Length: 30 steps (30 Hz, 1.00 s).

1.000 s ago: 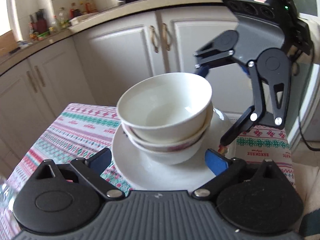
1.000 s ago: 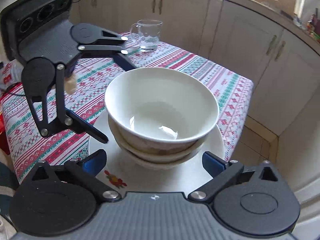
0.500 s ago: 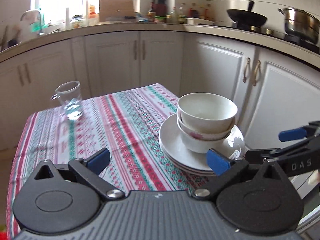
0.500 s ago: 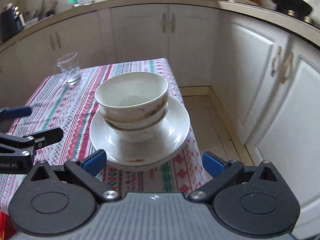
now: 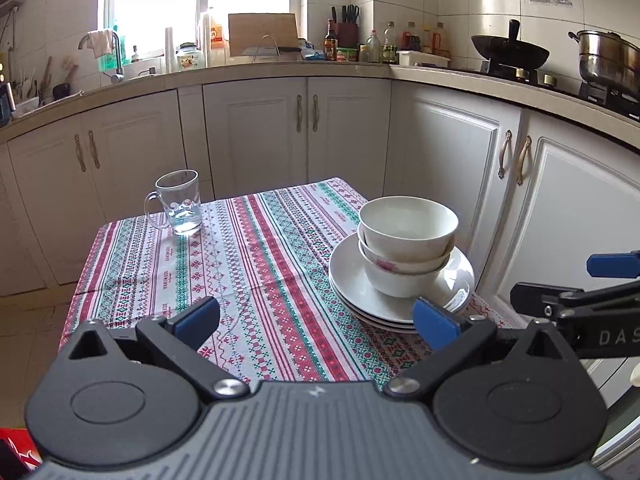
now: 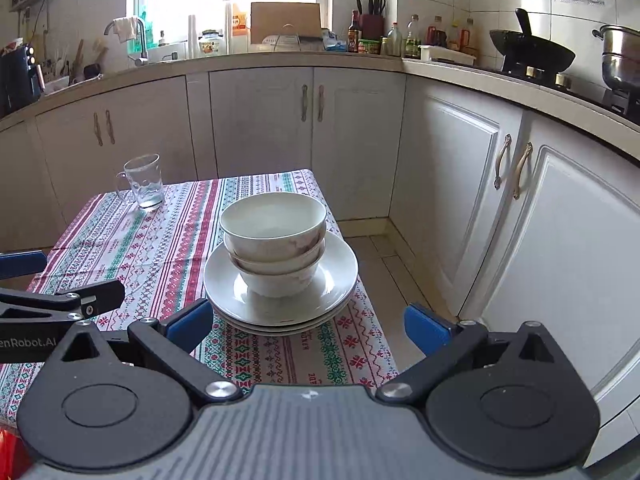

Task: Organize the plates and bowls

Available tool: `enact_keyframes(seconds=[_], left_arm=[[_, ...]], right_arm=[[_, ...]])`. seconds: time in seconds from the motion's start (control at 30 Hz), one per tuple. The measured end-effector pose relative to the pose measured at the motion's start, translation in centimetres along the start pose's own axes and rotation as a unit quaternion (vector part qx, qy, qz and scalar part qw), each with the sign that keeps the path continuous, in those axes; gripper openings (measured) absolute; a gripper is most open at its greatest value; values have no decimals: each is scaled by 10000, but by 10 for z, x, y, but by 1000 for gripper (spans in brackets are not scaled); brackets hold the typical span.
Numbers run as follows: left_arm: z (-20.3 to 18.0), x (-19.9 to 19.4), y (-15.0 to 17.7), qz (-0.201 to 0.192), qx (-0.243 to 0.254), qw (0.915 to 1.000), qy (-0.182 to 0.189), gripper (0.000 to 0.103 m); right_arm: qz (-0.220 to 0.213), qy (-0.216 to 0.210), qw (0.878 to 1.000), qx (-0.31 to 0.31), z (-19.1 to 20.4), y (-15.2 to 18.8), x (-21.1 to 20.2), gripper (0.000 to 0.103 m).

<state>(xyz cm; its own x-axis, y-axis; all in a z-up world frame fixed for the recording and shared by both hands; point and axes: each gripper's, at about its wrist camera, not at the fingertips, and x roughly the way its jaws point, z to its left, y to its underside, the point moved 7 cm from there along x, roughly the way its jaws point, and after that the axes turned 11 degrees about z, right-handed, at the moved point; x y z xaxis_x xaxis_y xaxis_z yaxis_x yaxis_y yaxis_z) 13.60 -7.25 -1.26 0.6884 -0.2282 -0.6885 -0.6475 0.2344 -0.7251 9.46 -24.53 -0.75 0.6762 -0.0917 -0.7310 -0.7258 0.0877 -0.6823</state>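
Stacked white bowls [image 5: 406, 246] [image 6: 274, 242] sit nested on a stack of white plates [image 5: 352, 284] [image 6: 224, 286] at the right side of the patterned tablecloth [image 5: 248, 264] [image 6: 160, 240]. My left gripper [image 5: 316, 320] is open and empty, held back from the table, left of the stack. My right gripper [image 6: 308, 326] is open and empty, in front of the stack and apart from it. The right gripper's side shows at the left wrist view's right edge [image 5: 576, 304]; the left gripper shows at the right wrist view's left edge [image 6: 52, 300].
A glass mug [image 5: 178, 202] [image 6: 142, 180] stands at the table's far left corner. White kitchen cabinets [image 5: 256, 132] ring the table closely. The worktop holds bottles, a wok [image 5: 510, 54] and a steel pot [image 5: 608, 60].
Both grippers have pulled back and away from the bowl-and-plate stack, from closely flanking it to a distance in front of the table. The stack has stayed in place.
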Motion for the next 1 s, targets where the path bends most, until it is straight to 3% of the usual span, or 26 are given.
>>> enact_keyframes(seconds=[1.0], left_arm=[[-1, -2, -1, 14, -22, 9999, -157, 102]], right_arm=[[-78, 3, 10000, -21, 5, 0, -6, 103]])
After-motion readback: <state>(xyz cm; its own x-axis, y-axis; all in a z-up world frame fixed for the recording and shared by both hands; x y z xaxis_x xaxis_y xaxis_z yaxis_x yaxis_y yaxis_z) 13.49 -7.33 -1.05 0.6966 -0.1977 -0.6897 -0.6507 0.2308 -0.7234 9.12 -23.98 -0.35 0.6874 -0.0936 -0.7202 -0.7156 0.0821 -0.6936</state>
